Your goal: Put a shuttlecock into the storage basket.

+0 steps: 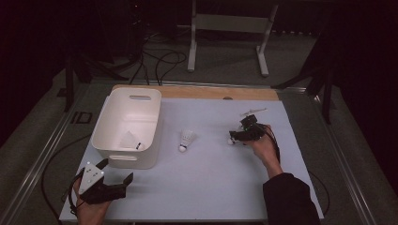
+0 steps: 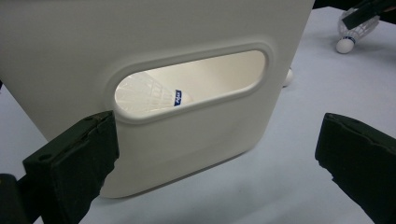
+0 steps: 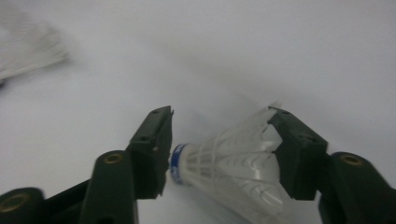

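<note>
R gripper [image 3: 219, 140] clamps shuttlecock [image 3: 233, 163] w/ both jaws touching.

I see the white feathered shuttlecock [image 3: 233, 172] with a blue band at its cork lying on its side on the pale table, crosswise between my right gripper [image 3: 219, 149]'s two black pads, cork end against one pad and the feather skirt's rim against the other.
</note>
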The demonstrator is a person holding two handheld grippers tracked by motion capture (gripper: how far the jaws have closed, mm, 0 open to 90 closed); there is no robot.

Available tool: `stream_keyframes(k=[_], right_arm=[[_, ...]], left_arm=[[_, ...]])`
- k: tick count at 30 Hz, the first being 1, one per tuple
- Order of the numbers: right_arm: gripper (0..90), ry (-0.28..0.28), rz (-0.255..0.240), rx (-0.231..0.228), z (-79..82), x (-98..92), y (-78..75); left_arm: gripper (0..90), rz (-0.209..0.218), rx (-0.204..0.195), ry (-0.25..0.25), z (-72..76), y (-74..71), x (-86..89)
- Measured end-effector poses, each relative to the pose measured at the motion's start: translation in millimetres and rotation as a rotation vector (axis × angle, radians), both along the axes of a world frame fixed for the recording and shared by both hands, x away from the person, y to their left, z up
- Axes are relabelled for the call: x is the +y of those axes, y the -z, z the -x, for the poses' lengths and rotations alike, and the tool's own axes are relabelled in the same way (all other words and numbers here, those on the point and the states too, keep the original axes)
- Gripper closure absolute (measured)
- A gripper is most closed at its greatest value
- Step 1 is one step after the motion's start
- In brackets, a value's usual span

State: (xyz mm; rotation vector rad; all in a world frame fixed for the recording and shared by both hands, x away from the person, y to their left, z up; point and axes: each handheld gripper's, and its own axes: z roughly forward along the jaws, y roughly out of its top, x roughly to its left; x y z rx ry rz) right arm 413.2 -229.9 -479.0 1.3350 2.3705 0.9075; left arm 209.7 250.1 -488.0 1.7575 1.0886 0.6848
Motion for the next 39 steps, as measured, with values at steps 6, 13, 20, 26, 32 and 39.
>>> stream_keyframes(k=[6, 13, 20, 26, 32, 39], right_arm=[[55.8, -0.063, -0.040, -0.005, 14.4, 4.5, -6.6], [77.5, -0.113, -0.047, 0.000, 19.1, 12.4, -8.6], [89.2, -0.111, -0.031, -0.015, 20.4, 18.9, -7.8], [89.6, -0.118, -0.038, -0.057, 23.2, 21.7, -12.5], [89.3, -0.104, -0.055, -0.081, 25.1, 22.3, -18.3], [89.2, -0.098, -0.061, -0.105, 28.0, 25.2, -22.0]], left_arm=[[0.0, -0.004, 0.001, 0.003, -0.2, 0.0, -0.4], [0.0, -0.003, 0.001, 0.002, -0.1, 0.0, -0.1], [0.1, -0.004, 0.001, 0.003, -0.2, 0.0, -0.1], [0.1, -0.004, 0.001, 0.003, -0.2, 0.0, -0.3], [0.1, -0.004, 0.001, 0.003, -0.1, 0.1, -0.4], [0.1, -0.004, 0.002, 0.003, -0.3, 0.1, -0.5]])
